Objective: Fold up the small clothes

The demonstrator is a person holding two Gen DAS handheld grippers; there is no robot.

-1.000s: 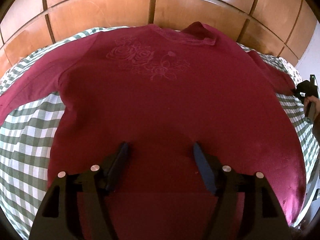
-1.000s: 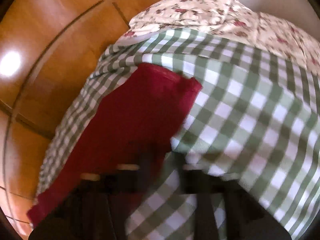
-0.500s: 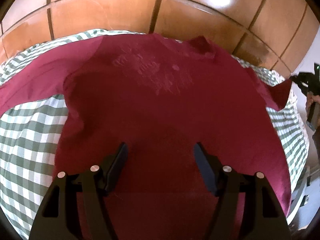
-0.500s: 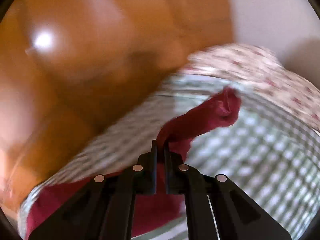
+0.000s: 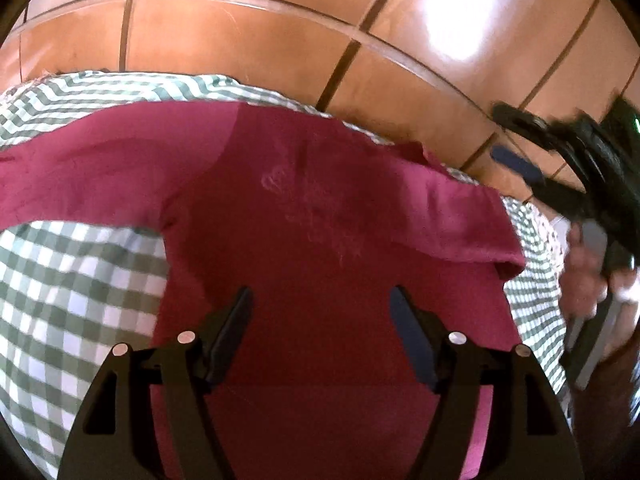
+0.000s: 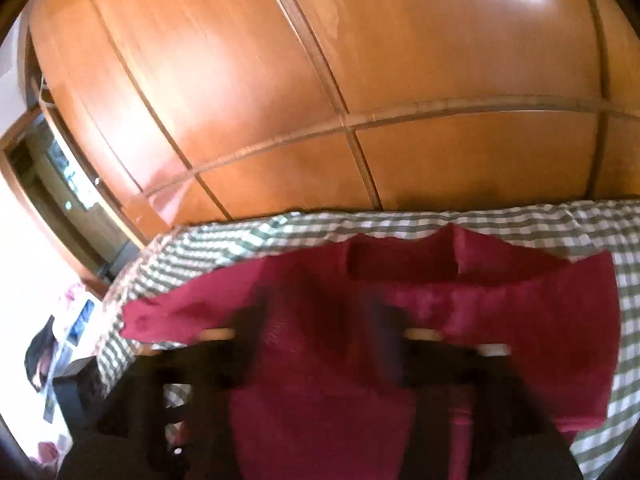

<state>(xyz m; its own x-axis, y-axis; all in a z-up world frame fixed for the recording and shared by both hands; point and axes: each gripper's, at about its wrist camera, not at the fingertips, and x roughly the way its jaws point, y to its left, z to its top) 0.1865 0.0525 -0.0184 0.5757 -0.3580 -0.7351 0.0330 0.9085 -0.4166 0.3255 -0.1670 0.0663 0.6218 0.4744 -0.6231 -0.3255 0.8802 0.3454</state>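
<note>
Maroon shirt (image 5: pixel 320 240) — flat on checked bedcover (image 5: pixel 72 288), collar toward wooden wardrobe (image 5: pixel 248 40), right sleeve folded in; left gripper (image 5: pixel 320 312) jaws open, right gripper (image 6: pixel 320 320) jaws just opened — empty.

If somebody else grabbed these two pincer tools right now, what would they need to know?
Left gripper: open, empty, above the lower part of the dark red top.
Right gripper: jaws have just been opening, nothing between them now.
The top lies spread on the green checked cloth. Its right sleeve is folded in across the body.
Left: fold in the other sleeve, which is spread out sideways, then fold the body.
</note>
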